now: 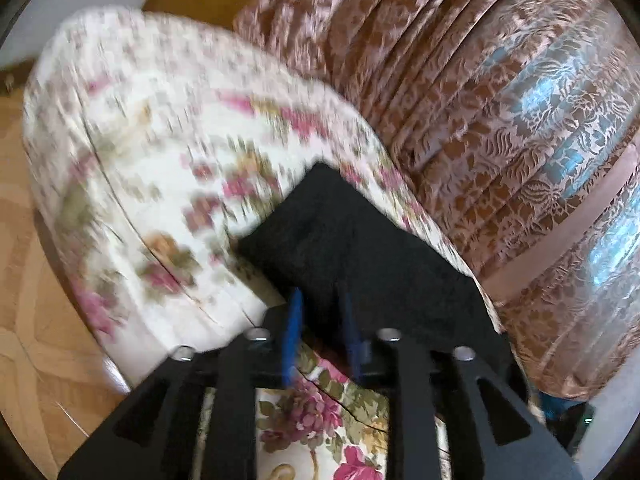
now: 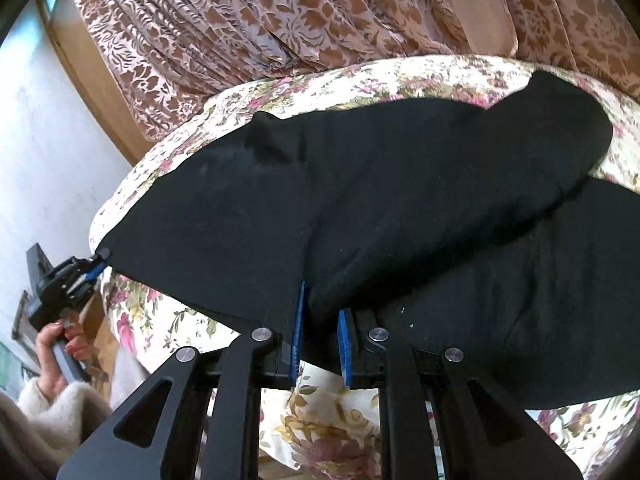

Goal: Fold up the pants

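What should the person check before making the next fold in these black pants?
1. Right gripper has hold of the pants: ok, cloth is bunched between its pads.
2. Left gripper grips the pants' corner: cannot tell; cloth lies between its fingers, but the picture is blurred.
3. Pants lie smooth: not ok; one part lies over another, with a bump near the far edge.
4. Pants rest on the floral cover: ok.
5. Curtain is off the pants: ok, it hangs behind the cover.
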`<state>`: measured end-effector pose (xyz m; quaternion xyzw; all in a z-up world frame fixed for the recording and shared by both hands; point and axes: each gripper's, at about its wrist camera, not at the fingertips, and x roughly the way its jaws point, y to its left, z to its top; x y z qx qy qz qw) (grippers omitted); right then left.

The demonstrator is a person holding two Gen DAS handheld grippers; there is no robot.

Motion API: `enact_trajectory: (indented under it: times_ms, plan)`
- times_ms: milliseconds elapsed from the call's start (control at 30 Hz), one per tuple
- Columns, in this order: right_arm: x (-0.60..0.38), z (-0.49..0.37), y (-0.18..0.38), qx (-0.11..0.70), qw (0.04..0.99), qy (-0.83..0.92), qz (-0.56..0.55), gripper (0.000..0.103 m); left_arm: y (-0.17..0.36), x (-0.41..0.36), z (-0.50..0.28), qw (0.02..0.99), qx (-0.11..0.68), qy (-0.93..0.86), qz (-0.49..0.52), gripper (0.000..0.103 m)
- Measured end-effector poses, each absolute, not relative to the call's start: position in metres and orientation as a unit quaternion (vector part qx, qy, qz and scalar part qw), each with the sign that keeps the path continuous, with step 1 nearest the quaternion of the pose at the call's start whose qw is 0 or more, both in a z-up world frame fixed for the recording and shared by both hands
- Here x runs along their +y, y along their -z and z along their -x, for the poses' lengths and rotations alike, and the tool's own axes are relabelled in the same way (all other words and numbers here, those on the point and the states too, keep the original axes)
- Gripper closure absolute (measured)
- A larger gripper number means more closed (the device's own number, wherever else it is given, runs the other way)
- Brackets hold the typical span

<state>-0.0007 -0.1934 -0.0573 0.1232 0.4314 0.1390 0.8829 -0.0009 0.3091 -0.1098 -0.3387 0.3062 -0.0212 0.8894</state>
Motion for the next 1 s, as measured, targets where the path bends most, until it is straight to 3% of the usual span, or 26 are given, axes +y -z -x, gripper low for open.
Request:
enact_trajectory:
  times_ms: [133,233,633,700,767,1000]
  plan:
    - [-0.199,0.006,0.050,0.429,0.885,-0.140,-0.115,0.088,0.075,0.311,0.012,0.917,0.245,-0.005,0.314,0.069]
    - [-0.203,0.016,0.043,0.422,0.892,-0.128,-0.094,0.080,0.055,0.301,0.003,0.925,0.225,0.007,0.304,0.064]
    - [-0.262,0.001,-0.035,0.359,0.933,-0.013,-0.032,0.080,0.057,0.143,-0.115,0.916,0.330,0.147,0.173,0.034]
    - [-0.276,-0.022,-0.046,0.364,0.931,0.011,-0.029,0.063,0.068,0.124,-0.125,0.916,0.342,0.148,0.148,0.033]
    - [-0.289,-0.046,-0.051,0.363,0.931,0.032,-0.032,0.056,0.080,0.115,-0.131,0.914,0.359,0.140,0.126,0.032]
    - [-0.319,-0.161,-0.034,0.417,0.904,0.089,-0.019,0.056,0.105,0.118,-0.113,0.926,0.320,0.153,0.131,0.030]
